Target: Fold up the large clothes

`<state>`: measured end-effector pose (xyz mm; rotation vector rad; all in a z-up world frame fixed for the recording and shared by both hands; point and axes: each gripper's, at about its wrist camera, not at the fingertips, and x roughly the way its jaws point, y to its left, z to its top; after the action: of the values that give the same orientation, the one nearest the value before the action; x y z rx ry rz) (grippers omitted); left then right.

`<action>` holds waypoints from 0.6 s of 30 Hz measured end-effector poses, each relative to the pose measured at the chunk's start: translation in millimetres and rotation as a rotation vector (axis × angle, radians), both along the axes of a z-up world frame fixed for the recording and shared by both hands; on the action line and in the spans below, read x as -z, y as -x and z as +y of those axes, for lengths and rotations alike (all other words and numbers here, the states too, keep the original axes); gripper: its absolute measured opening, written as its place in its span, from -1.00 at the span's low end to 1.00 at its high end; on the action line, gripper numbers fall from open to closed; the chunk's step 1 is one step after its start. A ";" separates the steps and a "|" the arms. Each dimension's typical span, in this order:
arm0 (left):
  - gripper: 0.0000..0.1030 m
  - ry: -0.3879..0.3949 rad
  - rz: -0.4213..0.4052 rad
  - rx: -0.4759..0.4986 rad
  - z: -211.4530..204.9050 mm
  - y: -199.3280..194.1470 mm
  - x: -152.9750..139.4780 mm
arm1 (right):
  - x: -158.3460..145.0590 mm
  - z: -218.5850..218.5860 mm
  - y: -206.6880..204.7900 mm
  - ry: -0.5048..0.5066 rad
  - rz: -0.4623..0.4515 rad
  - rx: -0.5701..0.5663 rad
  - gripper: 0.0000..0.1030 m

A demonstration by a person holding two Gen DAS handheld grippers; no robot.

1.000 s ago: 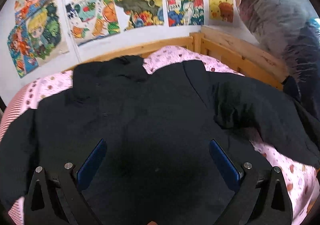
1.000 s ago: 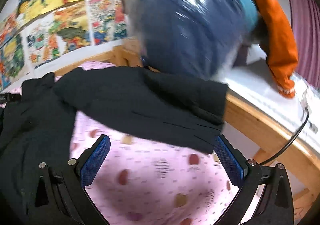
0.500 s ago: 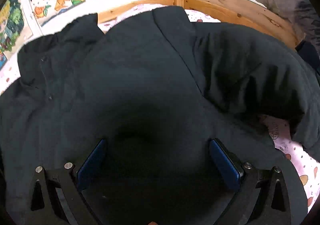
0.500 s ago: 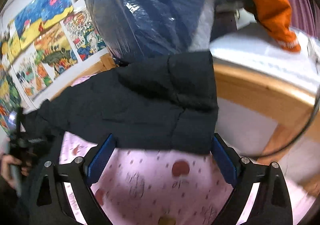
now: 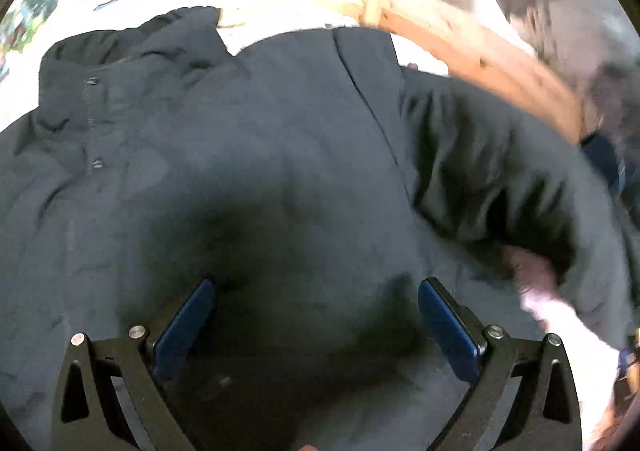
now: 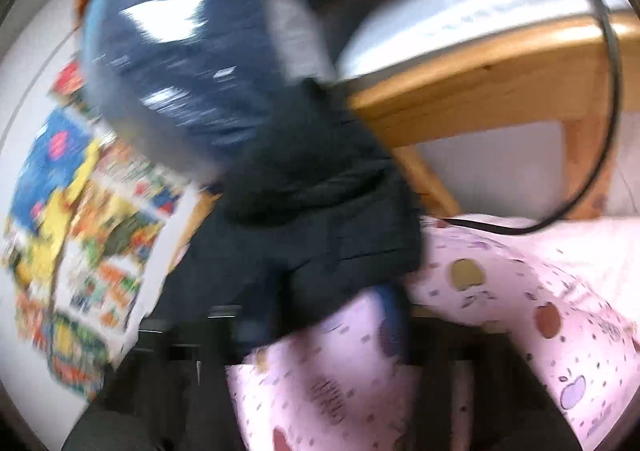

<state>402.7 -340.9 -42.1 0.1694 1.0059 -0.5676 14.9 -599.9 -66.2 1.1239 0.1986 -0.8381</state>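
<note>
A dark jacket lies spread over a pink spotted sheet on a wooden bed, collar at the far left, one sleeve bunched at the right. The left gripper hangs low over the jacket's middle, its blue pads wide apart with only flat cloth below them, gripping nothing. In the blurred right view, the right gripper has just been closing and its pads pinch the sleeve's cuff, seemingly with a fold of sheet. Bright posters cover the far wall.
</note>
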 end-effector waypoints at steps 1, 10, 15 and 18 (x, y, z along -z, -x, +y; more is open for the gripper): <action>1.00 0.015 0.002 -0.012 7.1 -1.0 -11.4 | -0.5 1.9 -0.7 0.000 -0.007 0.008 -0.64; 1.00 0.088 -0.203 -0.168 127.8 11.7 -156.5 | -127.1 80.0 -69.3 0.477 0.072 -0.148 -0.78; 1.00 0.106 -0.318 -0.313 243.3 34.7 -215.0 | -209.7 157.1 -139.5 0.768 0.048 -0.375 -0.80; 1.00 0.088 -0.364 -0.410 307.6 51.3 -235.9 | -242.3 213.7 -180.6 0.873 0.008 -0.560 -0.80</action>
<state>351.4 -33.4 193.8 -0.0154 0.6341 -0.1935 195.5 -386.3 176.2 0.2129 0.1207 -0.3451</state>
